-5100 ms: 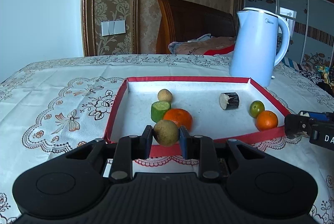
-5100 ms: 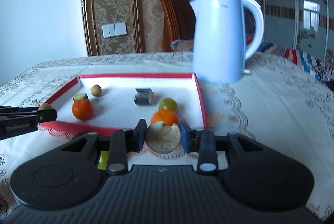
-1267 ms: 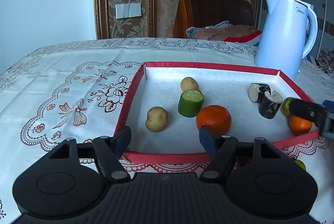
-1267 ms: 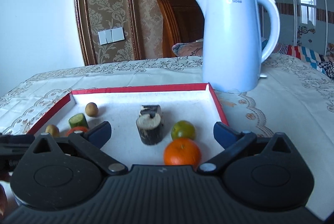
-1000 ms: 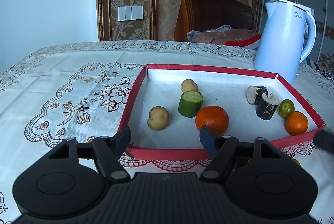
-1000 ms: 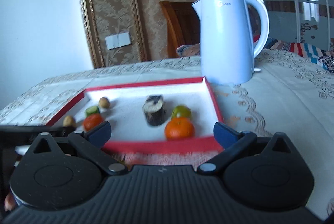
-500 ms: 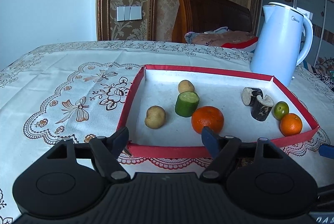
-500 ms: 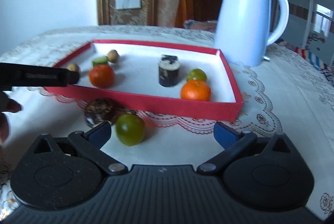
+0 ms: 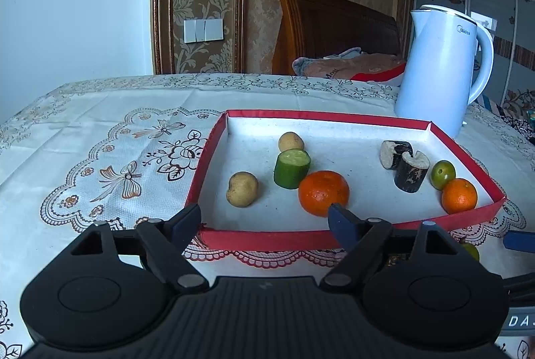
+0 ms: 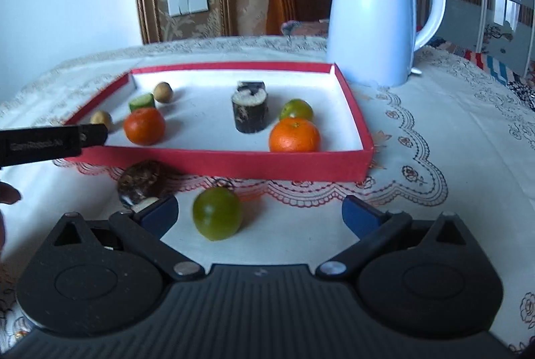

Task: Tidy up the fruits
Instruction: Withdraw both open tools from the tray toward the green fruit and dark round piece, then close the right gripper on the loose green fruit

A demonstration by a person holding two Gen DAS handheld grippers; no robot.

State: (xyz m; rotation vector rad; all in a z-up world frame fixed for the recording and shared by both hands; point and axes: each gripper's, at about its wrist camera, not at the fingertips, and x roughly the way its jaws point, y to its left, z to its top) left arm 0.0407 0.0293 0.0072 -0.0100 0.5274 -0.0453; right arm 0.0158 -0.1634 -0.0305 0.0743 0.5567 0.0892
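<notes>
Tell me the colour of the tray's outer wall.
Red tray wall, clearest in the right wrist view.

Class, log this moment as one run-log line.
left gripper: open, empty | right gripper: open, empty | green fruit: on tablecloth, outside red tray | next: probably grasp green fruit

"Midea" on white kettle (image 9: 441,71), "Mosi" on folded cloth (image 9: 347,66)

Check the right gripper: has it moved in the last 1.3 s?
Yes. The right gripper has pulled back toward the near side of the red tray; its near wall now sits beyond the fingers, with the green fruit between them.
</notes>
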